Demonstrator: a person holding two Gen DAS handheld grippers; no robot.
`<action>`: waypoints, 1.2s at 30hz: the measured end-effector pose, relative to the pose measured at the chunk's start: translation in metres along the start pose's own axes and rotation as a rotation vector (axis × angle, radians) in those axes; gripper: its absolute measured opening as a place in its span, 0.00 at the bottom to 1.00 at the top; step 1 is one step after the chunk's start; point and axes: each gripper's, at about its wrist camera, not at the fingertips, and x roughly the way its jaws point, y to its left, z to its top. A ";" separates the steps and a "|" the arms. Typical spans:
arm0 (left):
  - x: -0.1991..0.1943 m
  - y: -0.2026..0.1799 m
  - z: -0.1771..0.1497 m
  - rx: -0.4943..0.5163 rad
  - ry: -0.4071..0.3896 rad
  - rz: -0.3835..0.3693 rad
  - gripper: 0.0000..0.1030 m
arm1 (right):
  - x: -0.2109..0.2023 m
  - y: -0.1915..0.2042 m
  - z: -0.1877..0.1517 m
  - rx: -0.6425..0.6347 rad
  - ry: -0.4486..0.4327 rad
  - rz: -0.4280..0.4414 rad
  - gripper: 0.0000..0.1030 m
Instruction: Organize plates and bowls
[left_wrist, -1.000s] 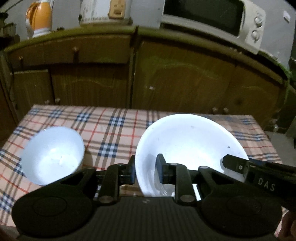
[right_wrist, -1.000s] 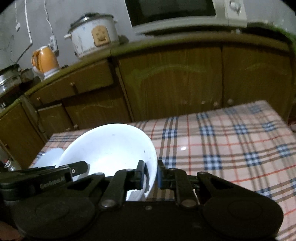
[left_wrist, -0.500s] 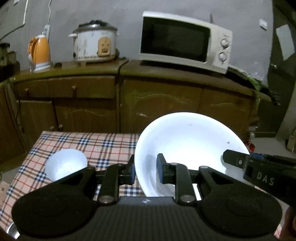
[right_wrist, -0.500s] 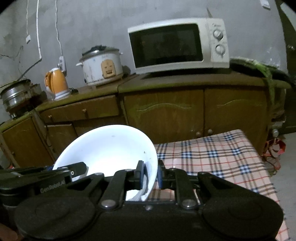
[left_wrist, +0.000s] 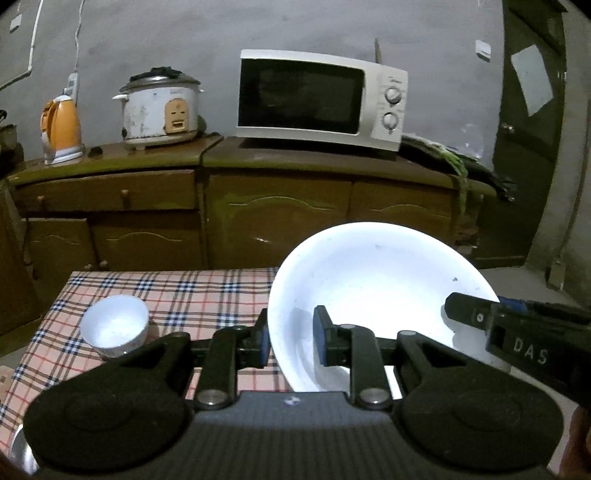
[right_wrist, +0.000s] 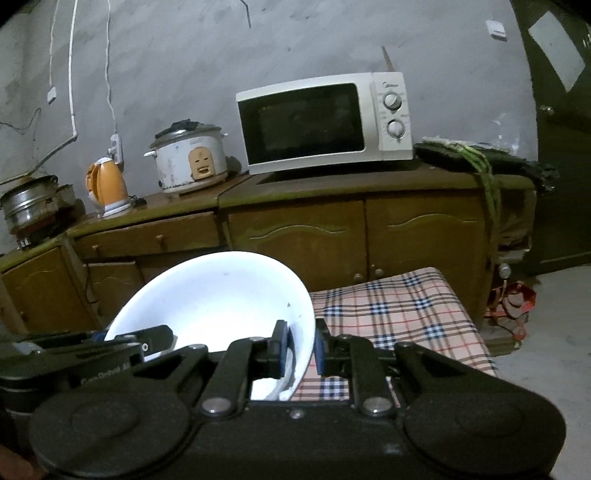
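A large white bowl (left_wrist: 376, 288) is held in the air above the checked table (left_wrist: 177, 291), gripped on both sides. My left gripper (left_wrist: 290, 341) is shut on its left rim. My right gripper (right_wrist: 299, 347) is shut on its right rim; the bowl also shows in the right wrist view (right_wrist: 221, 295). The right gripper's tip shows at the right edge of the left wrist view (left_wrist: 517, 332). A small white bowl (left_wrist: 115, 326) stands on the table at the left, apart from both grippers.
A wooden cabinet (left_wrist: 258, 210) stands behind the table with an orange kettle (left_wrist: 61, 129), a rice cooker (left_wrist: 159, 109) and a microwave (left_wrist: 321, 99) on top. Metal pots (right_wrist: 29, 203) sit far left. A dark door (right_wrist: 561, 129) is at the right.
Both grippers have lifted the large bowl up and back from the table. The small bowl and tablecloth look smaller and lower; the counter appliances have come into view.
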 end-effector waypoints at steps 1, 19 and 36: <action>-0.002 -0.002 -0.001 0.001 0.000 -0.004 0.24 | -0.004 -0.001 -0.001 0.000 -0.002 -0.005 0.19; -0.020 -0.029 -0.033 0.032 0.009 -0.049 0.24 | -0.046 -0.024 -0.034 0.013 -0.015 -0.048 0.19; -0.004 -0.033 -0.087 0.051 0.132 -0.063 0.24 | -0.039 -0.041 -0.099 0.047 0.097 -0.068 0.19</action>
